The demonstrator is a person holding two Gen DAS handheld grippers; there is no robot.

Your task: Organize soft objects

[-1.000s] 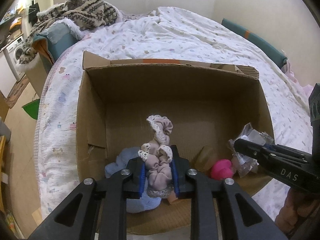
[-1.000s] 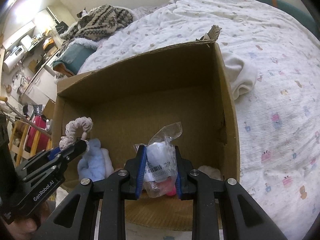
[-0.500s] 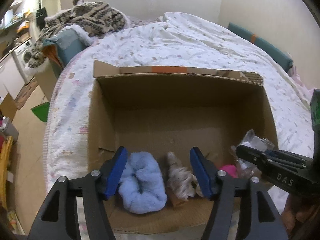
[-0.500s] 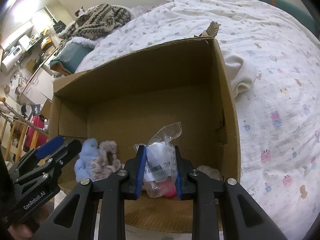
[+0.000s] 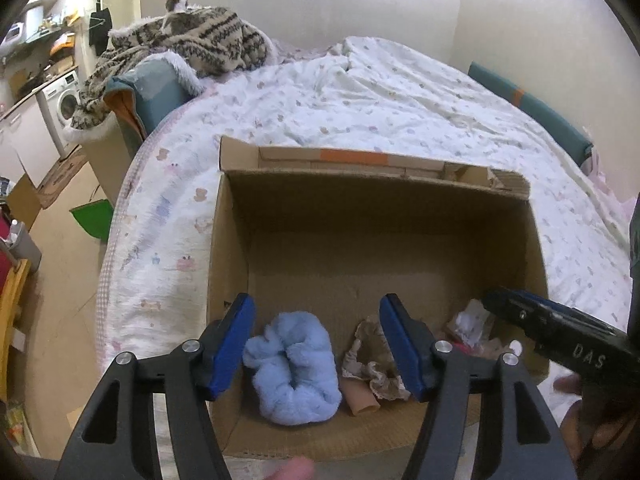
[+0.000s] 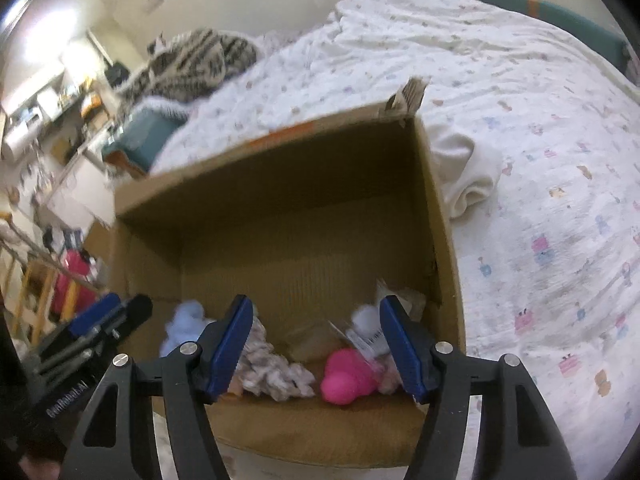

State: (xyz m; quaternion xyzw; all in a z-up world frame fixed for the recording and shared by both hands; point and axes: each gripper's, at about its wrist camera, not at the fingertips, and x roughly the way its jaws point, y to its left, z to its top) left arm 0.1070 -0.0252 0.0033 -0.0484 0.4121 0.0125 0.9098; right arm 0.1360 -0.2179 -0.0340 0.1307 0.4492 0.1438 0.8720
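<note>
An open cardboard box [image 5: 372,220] [image 6: 280,184] stands on the bed. Inside lie a fluffy light blue scrunchie [image 5: 292,368] [image 6: 182,326], a beige lace scrunchie [image 5: 374,356] [image 6: 276,372], a pink soft toy [image 6: 348,376] and a clear plastic packet with something white in it [image 5: 468,326] [image 6: 370,330]. My left gripper [image 5: 318,346] is open and empty over the box's near left part. My right gripper [image 6: 316,348] is open and empty over the near right part; it also shows in the left wrist view [image 5: 560,340].
The box sits on a white patterned duvet [image 5: 380,92]. A folded cream cloth [image 6: 468,172] lies right of the box. A knitted patterned blanket [image 5: 192,40] is piled at the bed's far left. A green bin [image 5: 94,220] and a washing machine [image 5: 64,104] stand on the floor, left.
My left gripper opened and dropped the beige lace scrunchie into the box, then drew back. My right gripper opened and let the plastic packet fall into the box.
</note>
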